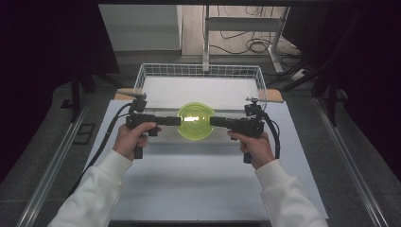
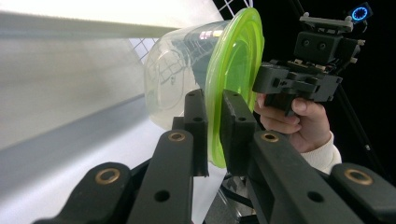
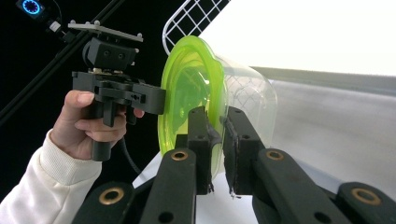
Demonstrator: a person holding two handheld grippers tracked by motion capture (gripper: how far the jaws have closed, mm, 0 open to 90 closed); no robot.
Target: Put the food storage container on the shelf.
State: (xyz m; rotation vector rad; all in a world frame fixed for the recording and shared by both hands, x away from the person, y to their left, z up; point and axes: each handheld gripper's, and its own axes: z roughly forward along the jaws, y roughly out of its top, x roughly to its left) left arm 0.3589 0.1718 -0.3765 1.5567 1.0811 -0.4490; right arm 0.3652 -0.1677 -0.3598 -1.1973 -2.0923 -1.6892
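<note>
Green and see-through plastic sits between my two tools: a clear container (image 1: 195, 124) with a lime-green lid (image 1: 195, 120), lifted off the white table (image 1: 208, 184) and held just in front of the wire basket (image 1: 198, 71).

Nearest to me, white sleeves and both hands come in from the bottom edge. My left gripper (image 1: 176, 121) pinches the lid's rim on the container's left side; in the left gripper view its jaws are clamped on the green edge (image 2: 215, 126), one pad on each face. My right gripper (image 1: 213, 121) does the same on the opposite side, and the right gripper view shows its jaws closed tight on the rim (image 3: 215, 133), again one pad on each face of it.

From each gripper view the container looks turned on its side, the lid facing the other hand and the clear body bulging away from it; from above I look straight down onto the lid.

Beyond the container lies the basket, its white mesh walls at the table's far edge.
</note>
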